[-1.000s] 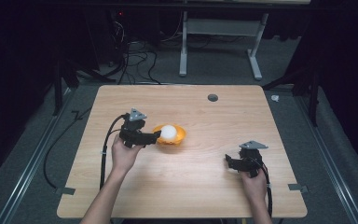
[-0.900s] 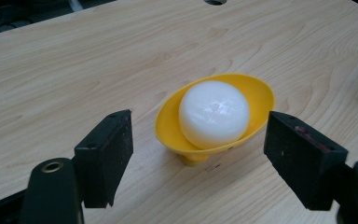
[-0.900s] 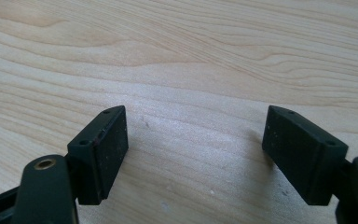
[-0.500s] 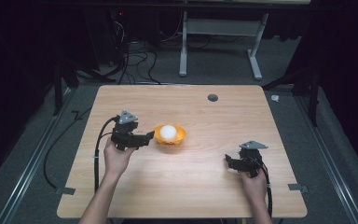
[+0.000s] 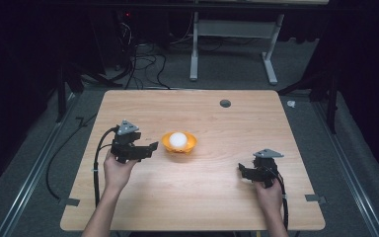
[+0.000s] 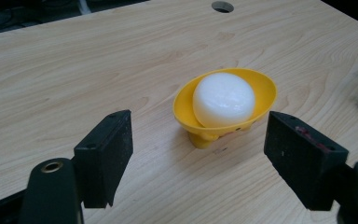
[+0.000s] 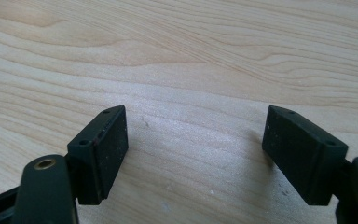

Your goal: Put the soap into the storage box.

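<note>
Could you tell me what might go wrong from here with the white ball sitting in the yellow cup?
The white ball sits proud of the shallow yellow cup, so a nudge could roll it out. The cup rests on a small foot and leans a little, so it may tip if the open left claw clips its rim. The right claw is open and far off, so it probably cannot steady anything.

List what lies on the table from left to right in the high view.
Left gripper → yellow bowl with the white ball in it → right gripper. Both grippers are open.
</note>
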Tool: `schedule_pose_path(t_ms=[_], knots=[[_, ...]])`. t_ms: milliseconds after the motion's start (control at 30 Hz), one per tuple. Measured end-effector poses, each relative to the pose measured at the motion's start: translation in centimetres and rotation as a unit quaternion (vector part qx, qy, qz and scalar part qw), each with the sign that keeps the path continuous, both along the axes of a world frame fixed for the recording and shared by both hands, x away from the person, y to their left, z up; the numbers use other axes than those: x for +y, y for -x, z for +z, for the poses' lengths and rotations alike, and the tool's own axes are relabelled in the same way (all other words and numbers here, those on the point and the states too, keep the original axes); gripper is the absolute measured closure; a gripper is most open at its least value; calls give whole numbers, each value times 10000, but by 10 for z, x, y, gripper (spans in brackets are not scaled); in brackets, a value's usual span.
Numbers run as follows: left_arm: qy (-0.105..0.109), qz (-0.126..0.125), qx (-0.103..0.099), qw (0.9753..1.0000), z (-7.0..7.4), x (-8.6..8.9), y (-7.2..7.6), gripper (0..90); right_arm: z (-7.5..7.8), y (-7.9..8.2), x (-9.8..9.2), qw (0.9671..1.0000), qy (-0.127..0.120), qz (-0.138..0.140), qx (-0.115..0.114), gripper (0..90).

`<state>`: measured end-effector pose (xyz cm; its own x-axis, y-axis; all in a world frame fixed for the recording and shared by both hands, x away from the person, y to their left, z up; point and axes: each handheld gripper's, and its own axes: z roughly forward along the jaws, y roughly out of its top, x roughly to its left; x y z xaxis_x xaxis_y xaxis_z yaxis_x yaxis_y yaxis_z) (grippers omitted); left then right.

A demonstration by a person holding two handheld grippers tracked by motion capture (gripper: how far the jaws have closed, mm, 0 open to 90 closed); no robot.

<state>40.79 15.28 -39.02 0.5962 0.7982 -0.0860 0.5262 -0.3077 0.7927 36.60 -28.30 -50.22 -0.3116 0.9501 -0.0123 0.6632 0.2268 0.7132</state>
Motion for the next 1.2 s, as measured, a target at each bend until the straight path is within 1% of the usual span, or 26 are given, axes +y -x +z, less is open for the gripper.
schedule_pose_path(t_ms=[267, 433, 567, 733, 767, 933, 1200], knots=[[0, -13, -26, 10000, 1, 4, 5, 242, 0, 0, 0, 10000, 0, 1, -1, 232], [45, -1, -13, 10000, 0, 7, 8, 242, 0, 0, 0, 10000, 0, 0, 0, 232], [16, -12, -10, 10000, -1, 9, 11, 242, 0, 0, 0, 10000, 1, 1, 0, 232], [28, 3, -15, 10000, -3, 12, 15, 241, 0, 0, 0, 10000, 1, 0, 0, 232], [60, 15, -1, 10000, -3, 12, 15, 241, 0, 0, 0, 10000, 0, 0, 0, 232], [73, 42, 48, 10000, -6, 17, 17, 239, 0, 0, 0, 10000, 1, 1, -1, 232], [113, 94, 65, 9999, -10, 23, 22, 239, 0, 0, 0, 10000, 2, 1, 0, 232]])
